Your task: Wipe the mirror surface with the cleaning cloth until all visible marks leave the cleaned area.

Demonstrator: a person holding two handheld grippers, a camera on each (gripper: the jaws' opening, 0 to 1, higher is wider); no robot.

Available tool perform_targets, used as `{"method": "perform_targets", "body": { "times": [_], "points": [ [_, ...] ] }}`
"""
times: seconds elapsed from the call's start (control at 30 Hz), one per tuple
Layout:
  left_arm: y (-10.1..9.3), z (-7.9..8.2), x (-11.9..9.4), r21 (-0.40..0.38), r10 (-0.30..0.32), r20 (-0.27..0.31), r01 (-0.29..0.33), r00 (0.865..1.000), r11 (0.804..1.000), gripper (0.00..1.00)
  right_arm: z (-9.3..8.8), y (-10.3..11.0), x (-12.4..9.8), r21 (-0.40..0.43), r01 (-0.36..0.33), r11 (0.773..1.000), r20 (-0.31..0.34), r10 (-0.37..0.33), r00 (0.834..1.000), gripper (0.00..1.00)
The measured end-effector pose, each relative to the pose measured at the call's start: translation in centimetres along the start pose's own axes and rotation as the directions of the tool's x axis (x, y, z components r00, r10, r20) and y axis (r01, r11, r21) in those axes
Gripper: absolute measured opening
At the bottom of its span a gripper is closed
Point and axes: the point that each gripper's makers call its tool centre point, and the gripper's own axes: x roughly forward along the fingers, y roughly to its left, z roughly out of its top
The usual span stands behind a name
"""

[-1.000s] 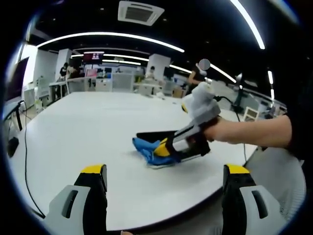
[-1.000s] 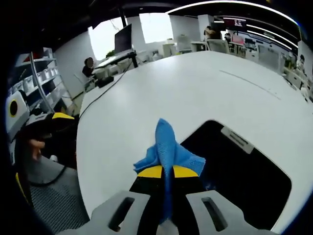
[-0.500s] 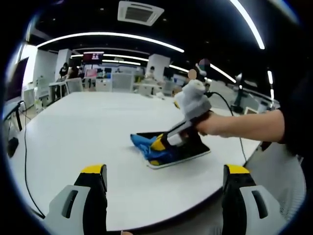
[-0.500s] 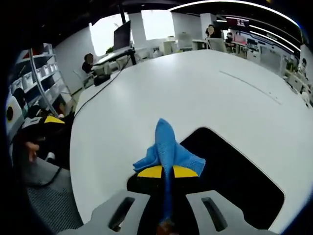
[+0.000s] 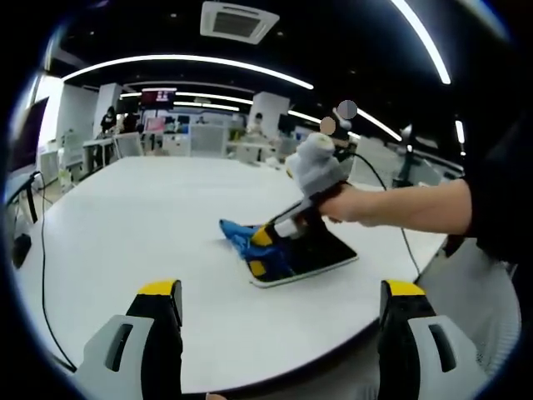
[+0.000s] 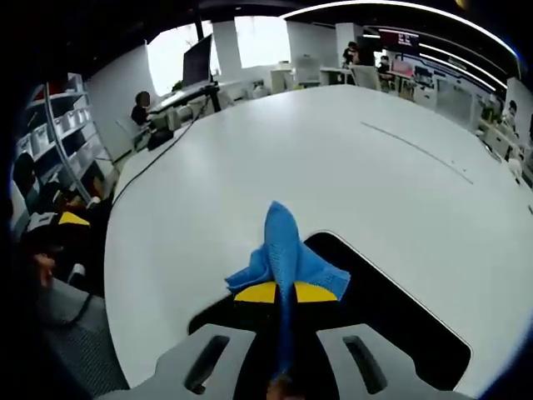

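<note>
- Mirror [image 5: 312, 254]: flat on the white table [image 5: 125, 225], near its edge.
- Right gripper [image 6: 277, 292]: jaws clamped on blue cloth [image 6: 283, 250], now advanced to the mirror's far corner; wiping underway.
- Left gripper [image 5: 279, 296]: jaws apart, empty, short of the mirror.

The left gripper [image 5: 281, 304] had grey jaws capped in yellow; the right gripper [image 6: 277, 292] matched (slotted grey housings), its white body trailing a black cable beside a dark sleeve [image 5: 500, 200].

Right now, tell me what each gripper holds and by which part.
The right gripper pinches the blue cloth by its bunched middle, over the mirror. The left gripper is open, holding nothing.
</note>
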Motion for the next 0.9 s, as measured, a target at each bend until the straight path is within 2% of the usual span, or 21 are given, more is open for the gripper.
{"method": "perform_targets", "body": {
  "times": [0.13, 0.3, 0.63, 0.9],
  "points": [
    [0.0, -0.1, 0.0, 0.000, -0.002, -0.002, 0.002, 1.000, 1.000, 0.99, 0.4, -0.9, 0.5, 0.008, 0.012, 1.000, 0.002, -0.012, 1.000, 0.00],
    [0.1, -0.1, 0.0, -0.002, 0.001, -0.004, -0.001, 1.000, 1.000, 0.99, 0.4, -0.9, 0.5, -0.001, 0.022, 1.000, -0.002, -0.022, 1.000, 0.00],
    [0.0, -0.2, 0.0, -0.002, -0.004, -0.007, 0.004, 1.000, 1.000, 0.99, 1.3, -2.3, 1.3, 0.010, 0.046, 0.999, 0.006, -0.046, 0.999, 0.00],
    [0.0, -0.2, 0.0, -0.002, -0.007, -0.007, 0.007, 1.000, 1.000, 0.99, 1.3, -2.0, 1.2, 0.010, 0.052, 0.999, 0.005, -0.052, 0.999, 0.00]
  ]
}}
